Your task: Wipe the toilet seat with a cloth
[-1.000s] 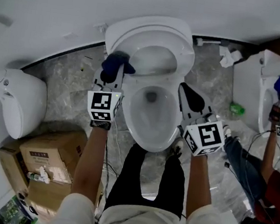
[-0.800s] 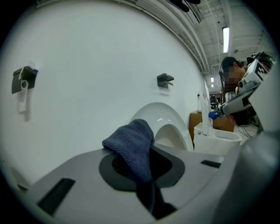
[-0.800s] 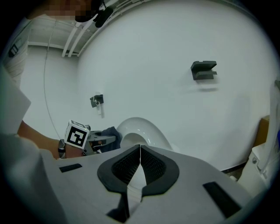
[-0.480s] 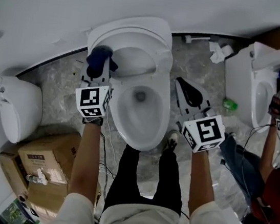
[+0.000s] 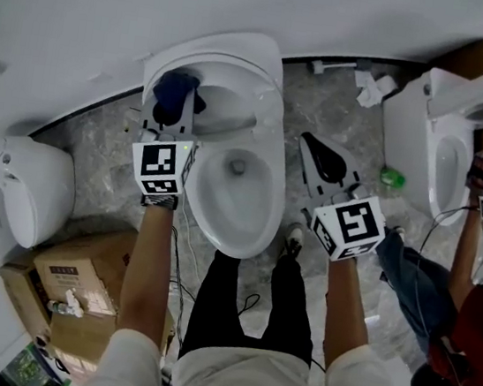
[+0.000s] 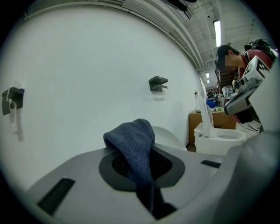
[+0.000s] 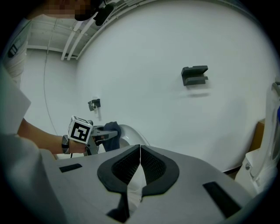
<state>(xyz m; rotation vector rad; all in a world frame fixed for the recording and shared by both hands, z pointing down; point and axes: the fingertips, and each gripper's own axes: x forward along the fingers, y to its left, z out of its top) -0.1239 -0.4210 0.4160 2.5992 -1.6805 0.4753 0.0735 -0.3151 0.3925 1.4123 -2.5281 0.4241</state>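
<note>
Head view, left gripper (image 5: 171,106): pinched a dark blue cloth (image 5: 178,88) at its tip
Head view, cloth: sat at the far left end of the toilet seat (image 5: 264,213), by the foot of the raised lid (image 5: 234,53); could not tell whether touching the seat
Head view, right gripper (image 5: 312,146): hung right of the bowl over the grey floor (image 5: 326,101), jaws pressed together, apart from the toilet
Head view, surroundings: held a cardboard box (image 5: 69,275) near left, a second toilet (image 5: 422,142) far right, another person's arm (image 5: 466,255) beside it
Left gripper view, jaws: closed on the cloth, with a fold bulging up past the pads and a tail running down between them
Left gripper view, background: showed a white wall (image 6: 87,65) with a dark bracket (image 6: 158,83)
Right gripper view, jaws: met along one line, with nothing between
Right gripper view, beyond: showed the left gripper with the cloth at left, before the white wall
</note>
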